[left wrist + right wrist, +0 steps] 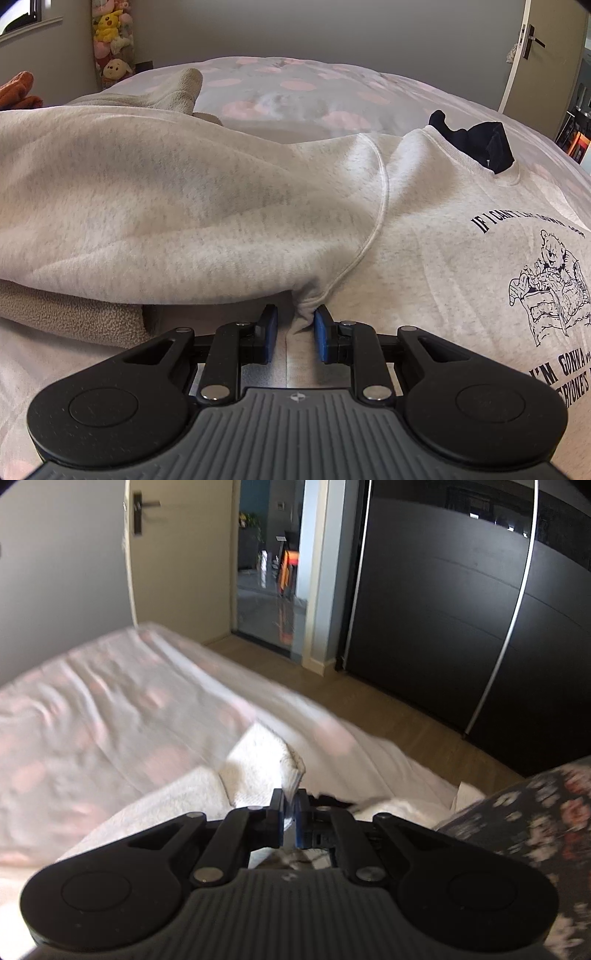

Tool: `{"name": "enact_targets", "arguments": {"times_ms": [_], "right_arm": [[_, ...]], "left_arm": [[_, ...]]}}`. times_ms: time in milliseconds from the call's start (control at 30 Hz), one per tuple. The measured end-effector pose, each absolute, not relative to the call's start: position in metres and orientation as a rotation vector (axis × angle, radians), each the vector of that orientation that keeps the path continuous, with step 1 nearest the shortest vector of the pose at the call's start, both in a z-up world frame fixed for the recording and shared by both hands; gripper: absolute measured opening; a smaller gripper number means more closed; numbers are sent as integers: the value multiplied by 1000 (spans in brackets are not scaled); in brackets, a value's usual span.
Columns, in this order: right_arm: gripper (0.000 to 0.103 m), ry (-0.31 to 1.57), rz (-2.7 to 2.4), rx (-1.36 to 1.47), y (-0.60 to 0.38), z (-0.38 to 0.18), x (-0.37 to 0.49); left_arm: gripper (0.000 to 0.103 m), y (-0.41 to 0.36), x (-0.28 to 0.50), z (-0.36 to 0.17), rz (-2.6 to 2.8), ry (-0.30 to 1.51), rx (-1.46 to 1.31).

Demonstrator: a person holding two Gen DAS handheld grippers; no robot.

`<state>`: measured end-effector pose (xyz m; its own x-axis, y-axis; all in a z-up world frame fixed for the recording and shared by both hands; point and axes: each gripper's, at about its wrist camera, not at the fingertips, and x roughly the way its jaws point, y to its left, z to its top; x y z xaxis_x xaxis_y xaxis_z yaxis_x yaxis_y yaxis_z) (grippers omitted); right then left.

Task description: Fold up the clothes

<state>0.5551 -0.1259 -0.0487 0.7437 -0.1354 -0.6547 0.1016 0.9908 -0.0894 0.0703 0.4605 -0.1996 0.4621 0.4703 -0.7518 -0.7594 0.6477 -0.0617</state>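
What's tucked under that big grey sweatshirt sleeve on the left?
A beige fleecy garment pokes out beneath the grey sweatshirt, lying on the bed cover. How far it runs underneath is covered.

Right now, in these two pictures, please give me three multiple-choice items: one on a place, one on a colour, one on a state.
1. Where does the grey sweatshirt lie?
A. on a chair
B. on the bed
C. on the floor

2. What colour are the left gripper pads?
A. blue
B. red
C. yellow

3. How does the right gripper stand?
A. wide open and empty
B. open above a shoe
C. shut on white cloth

Key:
1 B, the spotted bed cover shows behind and around it.
2 A, both pads show blue.
3 C, cloth is pinched between the nearly closed fingers.
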Motion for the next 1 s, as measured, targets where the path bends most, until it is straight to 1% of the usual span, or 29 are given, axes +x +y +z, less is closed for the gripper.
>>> {"name": "enact_targets", "arguments": {"times_ms": [167, 233, 267, 300, 400, 533, 567, 667, 800, 833, 900, 933, 1000], "right_arm": [[6, 803, -161, -46, -137, -90, 566], [8, 799, -157, -57, -136, -90, 565], [10, 792, -159, -60, -134, -87, 563], [14, 776, -161, -62, -132, -83, 559], [23, 662, -139, -97, -121, -63, 529], [28, 590, 5, -76, -99, -47, 477], [31, 574, 43, -69, -93, -43, 464], [32, 655, 237, 2, -69, -54, 435], [32, 838, 467, 145, -29, -90, 416], [33, 884, 524, 182, -18, -99, 412], [44, 954, 555, 239, 0, -116, 411], [46, 986, 562, 266, 9, -125, 411], [46, 1054, 565, 347, 26, -140, 416]], "left_arm": [[20, 462, 72, -201, 790, 769, -420], [20, 461, 74, -201, 793, 771, -413], [20, 461, 74, -201, 794, 770, -411], [20, 460, 74, -201, 794, 769, -410], [20, 460, 73, -200, 794, 763, -412], [20, 457, 67, -195, 809, 755, -453], [20, 456, 65, -193, 812, 754, -469], [24, 451, 59, -187, 814, 761, -489], [27, 448, 49, -180, 828, 766, -526], [28, 448, 47, -180, 832, 762, -539], [29, 450, 43, -182, 830, 761, -561], [29, 452, 42, -183, 828, 763, -568], [30, 453, 41, -187, 824, 760, -579]]}}
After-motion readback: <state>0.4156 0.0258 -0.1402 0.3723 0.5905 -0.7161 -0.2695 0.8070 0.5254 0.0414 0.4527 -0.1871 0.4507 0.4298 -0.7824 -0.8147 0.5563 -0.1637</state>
